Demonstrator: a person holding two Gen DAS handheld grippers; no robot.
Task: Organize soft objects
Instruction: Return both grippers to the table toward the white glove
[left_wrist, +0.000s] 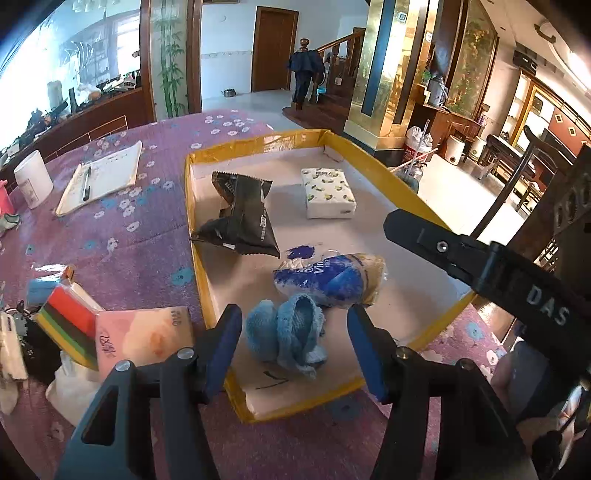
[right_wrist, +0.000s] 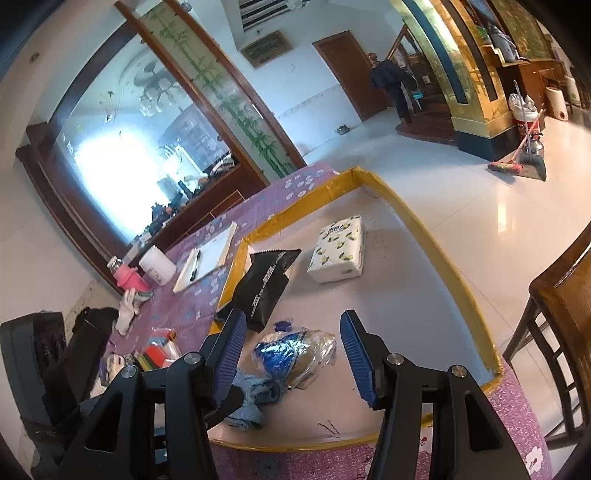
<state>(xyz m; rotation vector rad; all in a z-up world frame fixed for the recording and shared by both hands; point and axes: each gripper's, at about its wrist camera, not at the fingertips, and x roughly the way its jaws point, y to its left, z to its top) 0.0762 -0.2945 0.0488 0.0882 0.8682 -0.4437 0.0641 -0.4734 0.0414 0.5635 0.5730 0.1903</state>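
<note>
Both grippers stood part open with nothing held. Left gripper (left_wrist: 293, 341) hung over the near edge of the yellow-taped tray (left_wrist: 258, 142), jaws either side of the blue cloth (left_wrist: 286, 336) but clear of it, pads not pressing. Right gripper (right_wrist: 293, 354) hovered with the blue plastic bag (right_wrist: 295, 352) framed between its jaws, also untouched.

In the left wrist view the cloth lay at 6 o'clock of the tray floor, bunched in a loose knot. The plastic bag (left_wrist: 332, 278) sat touching it at about 1 o'clock of the cloth. The black foil pouch (left_wrist: 242, 216) lay at 10 o'clock in the tray, one end against the left wall. The tissue pack (left_wrist: 327, 192) sat at 1 o'clock, well apart from the rest. Loose sponges (left_wrist: 68, 325) and a pink pad lay outside on the purple tablecloth (left_wrist: 147, 236) at 9 o'clock.

Handling, judged: cloth light, limp, would squash flat, so pinch the thickest fold mid-bundle, not a trailing edge. Bag crinkly and slick, soft contents; grip across the filled middle, loose film would slip. Pouch puffy, likely slippery foil. Tissue pack light, springy, take it across the short sides.
</note>
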